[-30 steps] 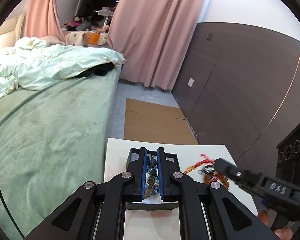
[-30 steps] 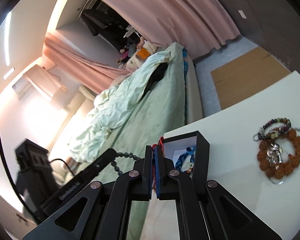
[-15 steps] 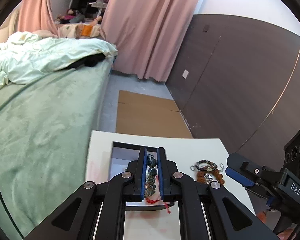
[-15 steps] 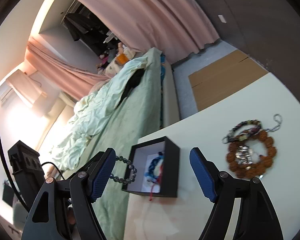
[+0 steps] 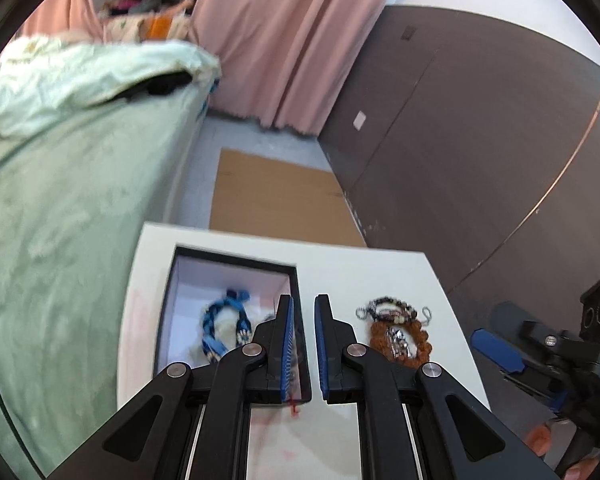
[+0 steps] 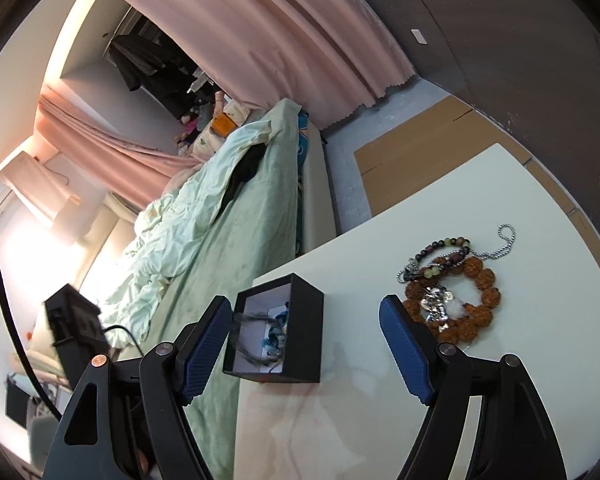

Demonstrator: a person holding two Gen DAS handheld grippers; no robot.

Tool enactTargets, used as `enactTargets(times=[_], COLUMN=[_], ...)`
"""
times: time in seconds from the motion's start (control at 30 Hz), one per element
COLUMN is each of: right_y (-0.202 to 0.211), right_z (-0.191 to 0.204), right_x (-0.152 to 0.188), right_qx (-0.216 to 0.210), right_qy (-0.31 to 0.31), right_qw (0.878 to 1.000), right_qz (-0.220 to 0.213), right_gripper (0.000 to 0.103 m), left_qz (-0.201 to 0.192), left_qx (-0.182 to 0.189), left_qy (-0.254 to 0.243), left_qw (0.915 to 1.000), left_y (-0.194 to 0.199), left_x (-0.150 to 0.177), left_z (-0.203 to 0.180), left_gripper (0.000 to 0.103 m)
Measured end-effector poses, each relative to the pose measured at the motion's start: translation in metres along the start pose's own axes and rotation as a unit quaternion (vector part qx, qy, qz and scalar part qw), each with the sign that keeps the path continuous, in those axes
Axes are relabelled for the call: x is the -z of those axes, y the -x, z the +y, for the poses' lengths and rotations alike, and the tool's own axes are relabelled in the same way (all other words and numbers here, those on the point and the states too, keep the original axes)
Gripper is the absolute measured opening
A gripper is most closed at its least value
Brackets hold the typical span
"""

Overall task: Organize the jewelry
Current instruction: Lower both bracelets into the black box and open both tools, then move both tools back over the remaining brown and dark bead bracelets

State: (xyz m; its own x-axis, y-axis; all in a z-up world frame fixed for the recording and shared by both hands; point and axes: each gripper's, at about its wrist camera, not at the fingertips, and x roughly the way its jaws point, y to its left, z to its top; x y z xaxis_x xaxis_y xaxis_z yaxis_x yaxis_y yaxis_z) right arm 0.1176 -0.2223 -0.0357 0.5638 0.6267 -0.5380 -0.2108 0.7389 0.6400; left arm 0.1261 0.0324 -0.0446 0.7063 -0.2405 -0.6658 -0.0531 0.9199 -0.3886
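Observation:
A black jewelry box (image 5: pixel 172 312) with a white lining stands on the white table (image 5: pixel 380 276). A blue braided bracelet (image 5: pixel 214 326) lies inside it, with a red cord end (image 5: pixel 293 405) at its near rim. My left gripper (image 5: pixel 303 344) is open a little and empty above the box's right wall. A brown bead bracelet (image 5: pixel 400 338) with a silver pendant and a dark bead bracelet (image 5: pixel 388 306) lie to the right. In the right wrist view the box (image 6: pixel 300 332) holds blurred beads (image 6: pixel 256 320); my right gripper (image 6: pixel 306 344) is wide open, and the brown bracelet (image 6: pixel 472 300) is to its right.
A green bed (image 5: pixel 60 220) runs along the table's left edge. A cardboard sheet (image 5: pixel 276 204) lies on the floor beyond the table. A dark wall panel (image 5: pixel 480 160) stands at the right. The right gripper's body (image 5: pixel 540 360) shows at the lower right of the left wrist view.
My left gripper has opened and let the dark bead bracelet go; blurred beads show in the box. My right gripper opened earlier, dropped the red cord in, and drew back.

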Motion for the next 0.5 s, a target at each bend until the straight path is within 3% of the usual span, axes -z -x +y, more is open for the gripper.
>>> enactTargets(times=[0.13, 0.2, 0.27, 0.37, 0.5], right_y=[0.006, 0.008, 0.01, 0.019, 0.03], right_z=[0.001, 0.0, -0.001, -0.008, -0.024], right_x=[0.002, 0.003, 0.004, 0.003, 0.002], right_qx=[0.006, 0.01, 0.016, 0.032, 0.057], right_qy=[0.011, 0.015, 0.018, 0.016, 0.007], right_qw=[1.0, 1.0, 1.0, 0.999, 0.998], right_qz=[-0.002, 0.0, 0.002, 0.0, -0.002], right_gripper=[0.077, 0.077, 0.077, 0.077, 0.077], left_qz=[0.024, 0.019, 0.008, -0.007, 0.001], left_qx=[-0.013, -0.022, -0.029, -0.035, -0.037], left_qy=[0.018, 0.02, 0.02, 0.014, -0.002], left_qw=[0.9995, 0.9994, 0.9993, 0.9993, 0.9993], left_y=[-0.007, -0.005, 0.001, 0.008, 0.01], left_x=[0.003, 0.005, 0.007, 0.009, 0.015], left_z=[0.007, 0.008, 0.007, 0.002, -0.007], left_gripper=[0.032, 0.047, 0.07, 0.08, 0.081])
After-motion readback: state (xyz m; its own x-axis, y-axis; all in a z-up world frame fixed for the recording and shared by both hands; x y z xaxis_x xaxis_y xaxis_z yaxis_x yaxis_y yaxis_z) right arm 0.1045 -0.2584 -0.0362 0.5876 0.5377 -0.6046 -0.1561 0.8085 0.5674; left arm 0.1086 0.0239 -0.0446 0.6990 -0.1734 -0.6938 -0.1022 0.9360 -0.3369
